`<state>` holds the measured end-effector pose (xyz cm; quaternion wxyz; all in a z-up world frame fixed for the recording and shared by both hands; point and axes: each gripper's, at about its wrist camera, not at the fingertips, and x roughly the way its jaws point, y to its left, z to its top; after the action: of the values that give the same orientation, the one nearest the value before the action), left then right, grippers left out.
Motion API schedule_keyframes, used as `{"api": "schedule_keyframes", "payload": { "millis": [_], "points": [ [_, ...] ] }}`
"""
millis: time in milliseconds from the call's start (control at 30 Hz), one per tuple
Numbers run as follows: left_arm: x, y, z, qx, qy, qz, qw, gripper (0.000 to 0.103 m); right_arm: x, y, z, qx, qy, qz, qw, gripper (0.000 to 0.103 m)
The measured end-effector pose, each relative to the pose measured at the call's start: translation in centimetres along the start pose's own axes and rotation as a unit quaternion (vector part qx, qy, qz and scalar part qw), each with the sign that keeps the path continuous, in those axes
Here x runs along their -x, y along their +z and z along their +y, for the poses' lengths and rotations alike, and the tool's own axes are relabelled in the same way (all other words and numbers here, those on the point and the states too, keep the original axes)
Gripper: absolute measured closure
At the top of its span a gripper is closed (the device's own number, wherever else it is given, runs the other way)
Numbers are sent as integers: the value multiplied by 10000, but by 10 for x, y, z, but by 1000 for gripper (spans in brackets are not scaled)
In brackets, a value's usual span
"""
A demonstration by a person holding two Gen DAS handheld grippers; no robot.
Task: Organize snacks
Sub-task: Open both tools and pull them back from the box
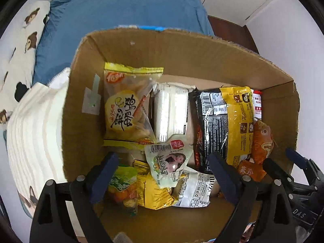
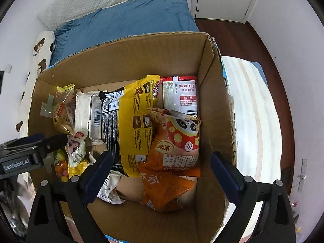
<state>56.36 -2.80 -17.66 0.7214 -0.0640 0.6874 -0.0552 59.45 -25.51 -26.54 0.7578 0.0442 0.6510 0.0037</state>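
Both tools: you hold them side by side over the open cardboard box (image 1: 182, 56), pointing down into it.
Left tool (image 1: 164, 178): spread wide, nothing between its blue pads — the small pale-green snack pouch (image 1: 168, 162) lies loose just beyond it, on top of other packets.
Right tool (image 2: 162, 174): also spread wide, pinching nothing; the orange panda snack bag (image 2: 178, 141) lies in the gap between its fingers, not touched by either pad as far as you can see.
Snacks, left side of box: a yellow egg-biscuit bag (image 1: 125, 109) leans near the left wall, with a white packet (image 1: 172, 111) just beside it.
Snacks, middle: a black-and-yellow noodle packet (image 1: 222, 125) lies lengthwise, its yellow half toward the right wall.
Snacks, right side: a red-and-white packet (image 2: 180, 97) sits against the far right corner, partly under the panda bag; an orange packet (image 2: 166, 190) lies crumpled below it.
Snacks, near edge: a green candy bag (image 1: 121, 184), a yellow packet (image 1: 154, 192) and a white printed packet (image 1: 196, 190) are heaped together by the left tool's fingers.
Box: it rests on a white striped blanket (image 1: 34, 137), with a blue bed cover (image 1: 121, 12) behind it and a bear-print pillow (image 1: 22, 40) at the far left.
Floor: dark wood floor (image 2: 269, 64) shows past the bed on the right.
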Motion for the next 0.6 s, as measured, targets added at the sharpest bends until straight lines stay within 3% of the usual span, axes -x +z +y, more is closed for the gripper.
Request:
{"api": "schedule_keyframes", "payload": {
  "millis": [367, 600],
  "points": [
    [25, -16, -8, -64, 129, -347, 9993, 11, 18, -11, -2, -32, 60, -215, 9997, 4],
    [55, -44, -15, -158, 272, -990, 9946, 11, 43, -34, 2, -12, 76, -667, 9977, 4]
  ]
}}
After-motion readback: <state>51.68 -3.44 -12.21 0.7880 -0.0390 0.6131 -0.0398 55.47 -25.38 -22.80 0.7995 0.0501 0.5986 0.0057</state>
